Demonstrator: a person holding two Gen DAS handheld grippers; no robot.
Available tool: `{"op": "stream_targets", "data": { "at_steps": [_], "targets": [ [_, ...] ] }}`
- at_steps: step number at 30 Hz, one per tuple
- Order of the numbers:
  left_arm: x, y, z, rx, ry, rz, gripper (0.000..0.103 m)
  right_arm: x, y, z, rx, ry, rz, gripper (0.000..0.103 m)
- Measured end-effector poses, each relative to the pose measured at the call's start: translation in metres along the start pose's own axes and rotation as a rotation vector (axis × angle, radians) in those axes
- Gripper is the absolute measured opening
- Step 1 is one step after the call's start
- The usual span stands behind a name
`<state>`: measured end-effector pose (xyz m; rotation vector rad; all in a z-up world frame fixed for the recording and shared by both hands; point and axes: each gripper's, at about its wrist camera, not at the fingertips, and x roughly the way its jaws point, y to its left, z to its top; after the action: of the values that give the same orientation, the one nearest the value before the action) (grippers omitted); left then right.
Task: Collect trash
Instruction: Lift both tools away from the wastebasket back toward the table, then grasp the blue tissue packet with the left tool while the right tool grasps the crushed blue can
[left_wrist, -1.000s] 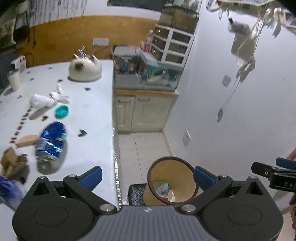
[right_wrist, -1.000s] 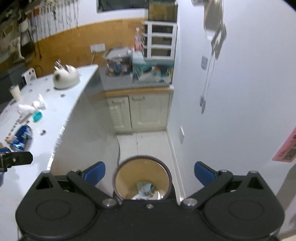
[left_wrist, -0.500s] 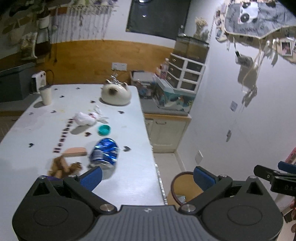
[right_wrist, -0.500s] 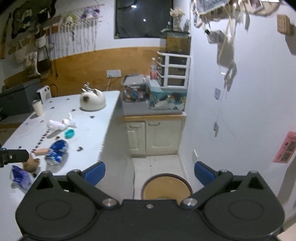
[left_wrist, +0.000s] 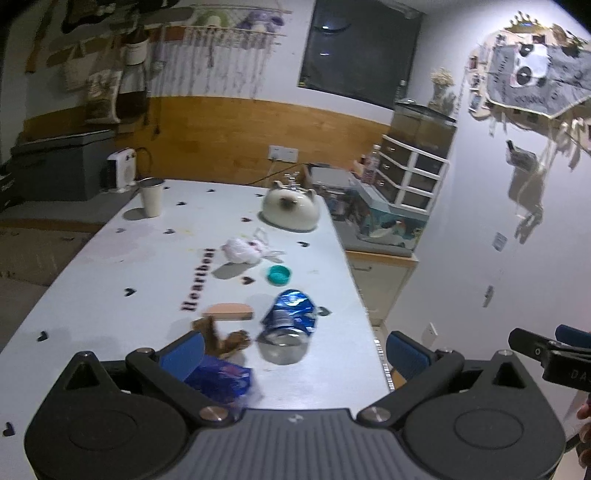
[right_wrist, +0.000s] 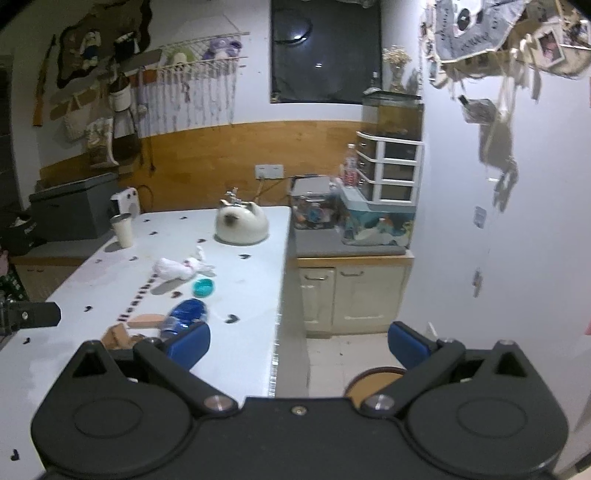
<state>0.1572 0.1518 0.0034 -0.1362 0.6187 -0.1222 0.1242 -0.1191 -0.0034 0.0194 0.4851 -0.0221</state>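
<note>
Trash lies on the white table (left_wrist: 110, 280): a crushed blue can (left_wrist: 290, 321), a blue wrapper (left_wrist: 221, 380), brown crumpled paper (left_wrist: 221, 336), a teal cap (left_wrist: 279, 275) and a white crumpled bag (left_wrist: 243, 250). My left gripper (left_wrist: 295, 354) is open and empty, above the table's near right edge, just short of the can. My right gripper (right_wrist: 297, 341) is open and empty, right of the table over the floor. The can (right_wrist: 184, 314) and the rim of the brown bin (right_wrist: 373, 380) on the floor show in the right wrist view.
A cat-shaped kettle (left_wrist: 290, 212) and a white cup (left_wrist: 152, 197) stand at the table's far end. A tan block (left_wrist: 229, 311) lies by the can. A cabinet (right_wrist: 352, 291) with a fish tank is beyond the table. The wall is close on the right.
Both grippers have tilted up and moved away from the bin toward the table. The bin has dropped out of the left view, and the table's trash is now centred there.
</note>
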Motion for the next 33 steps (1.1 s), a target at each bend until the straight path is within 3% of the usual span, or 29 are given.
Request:
{"op": "stream_targets", "data": {
  "at_steps": [6, 13, 19, 26, 33],
  "targets": [
    [-0.001, 0.038, -0.003, -0.075, 0.024, 0.027, 0.103, 0.02, 0.04, 0.001, -0.021, 0.002, 0.068, 0.103],
    [0.017, 0.082, -0.014, -0.244, 0.108, 0.013, 0.103, 0.086, 0.099, -0.001, -0.126, 0.044, 0.176, 0.103],
    [0.044, 0.116, -0.029, -0.443, 0.181, -0.032, 0.103, 0.154, 0.149, -0.02, -0.272, 0.1, 0.19, 0.103],
    [0.089, 0.147, -0.046, -0.675, 0.278, -0.069, 0.097, 0.215, 0.182, -0.05, -0.354, 0.198, 0.178, 0.103],
    [0.133, 0.168, -0.072, -0.804, 0.351, -0.059, 0.085, 0.216, 0.204, -0.069, -0.393, 0.255, 0.286, 0.103]
  ]
}}
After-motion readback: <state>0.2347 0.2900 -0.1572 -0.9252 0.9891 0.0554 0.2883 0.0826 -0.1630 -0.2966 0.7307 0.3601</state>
